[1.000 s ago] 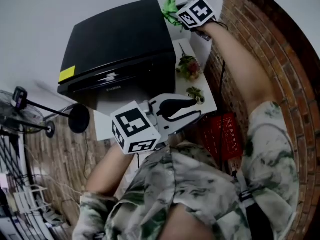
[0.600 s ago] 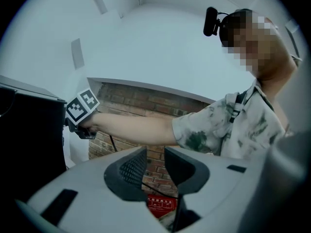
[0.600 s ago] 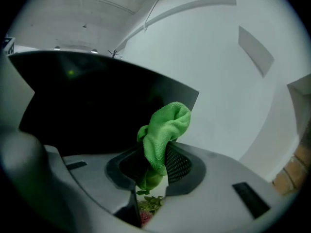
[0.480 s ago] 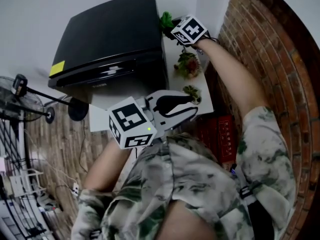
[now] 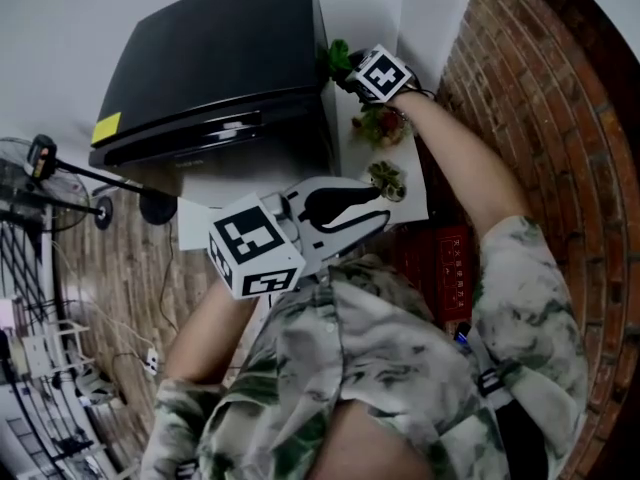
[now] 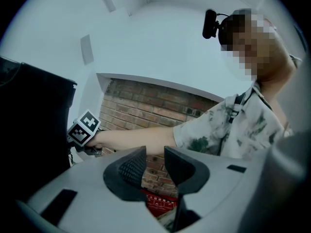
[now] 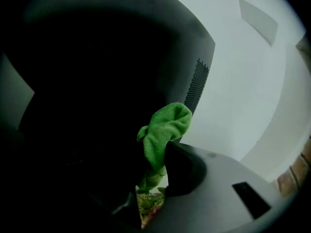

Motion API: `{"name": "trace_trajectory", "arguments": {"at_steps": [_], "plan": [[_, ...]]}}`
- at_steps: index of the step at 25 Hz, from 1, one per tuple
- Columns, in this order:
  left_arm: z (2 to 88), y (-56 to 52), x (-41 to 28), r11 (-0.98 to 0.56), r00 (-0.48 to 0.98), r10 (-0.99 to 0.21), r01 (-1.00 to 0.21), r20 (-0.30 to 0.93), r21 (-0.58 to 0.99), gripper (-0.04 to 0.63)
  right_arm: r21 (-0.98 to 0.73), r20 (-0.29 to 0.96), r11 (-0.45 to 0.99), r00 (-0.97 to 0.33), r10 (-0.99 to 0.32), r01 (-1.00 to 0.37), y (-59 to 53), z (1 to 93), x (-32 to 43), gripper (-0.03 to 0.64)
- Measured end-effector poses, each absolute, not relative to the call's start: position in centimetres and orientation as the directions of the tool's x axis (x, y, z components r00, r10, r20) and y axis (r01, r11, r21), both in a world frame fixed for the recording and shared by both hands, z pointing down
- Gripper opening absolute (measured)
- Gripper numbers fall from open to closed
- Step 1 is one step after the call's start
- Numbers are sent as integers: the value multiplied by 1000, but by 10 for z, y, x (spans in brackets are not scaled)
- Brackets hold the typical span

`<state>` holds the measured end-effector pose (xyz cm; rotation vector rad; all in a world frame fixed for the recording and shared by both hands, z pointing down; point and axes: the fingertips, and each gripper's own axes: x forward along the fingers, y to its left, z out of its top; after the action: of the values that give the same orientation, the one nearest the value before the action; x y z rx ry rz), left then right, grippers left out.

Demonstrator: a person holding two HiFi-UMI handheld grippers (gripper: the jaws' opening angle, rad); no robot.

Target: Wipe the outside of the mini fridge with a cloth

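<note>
A green cloth (image 7: 163,127) is clamped between the jaws of the right gripper (image 7: 154,152). The cloth is bunched above the jaw tips and is laid against the black side of the fridge (image 7: 97,81). A mesh vent (image 7: 196,84) is seen at the fridge's edge, just above the cloth. A white wall (image 7: 243,81) is seen beyond. Plant leaves (image 7: 148,205) are seen low between the jaws

Head view from above, right gripper view close: same mini fridge (image 5: 220,58)
</note>
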<state>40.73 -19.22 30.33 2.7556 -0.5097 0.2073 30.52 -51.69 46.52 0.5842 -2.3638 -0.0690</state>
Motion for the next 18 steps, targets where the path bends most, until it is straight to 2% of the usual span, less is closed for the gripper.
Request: {"name": "trace_trajectory", "arguments": {"at_steps": [13,18], "plan": [[309,-195,404,-857,917,-348,-395,194,330,120,115,729,921,-598,-332,-371,-494,569,311,104],[311,-195,401,-851,912,-360,-407,196,332,120,112,731,905,-583,-354,-410,-498,572,332,104]]}}
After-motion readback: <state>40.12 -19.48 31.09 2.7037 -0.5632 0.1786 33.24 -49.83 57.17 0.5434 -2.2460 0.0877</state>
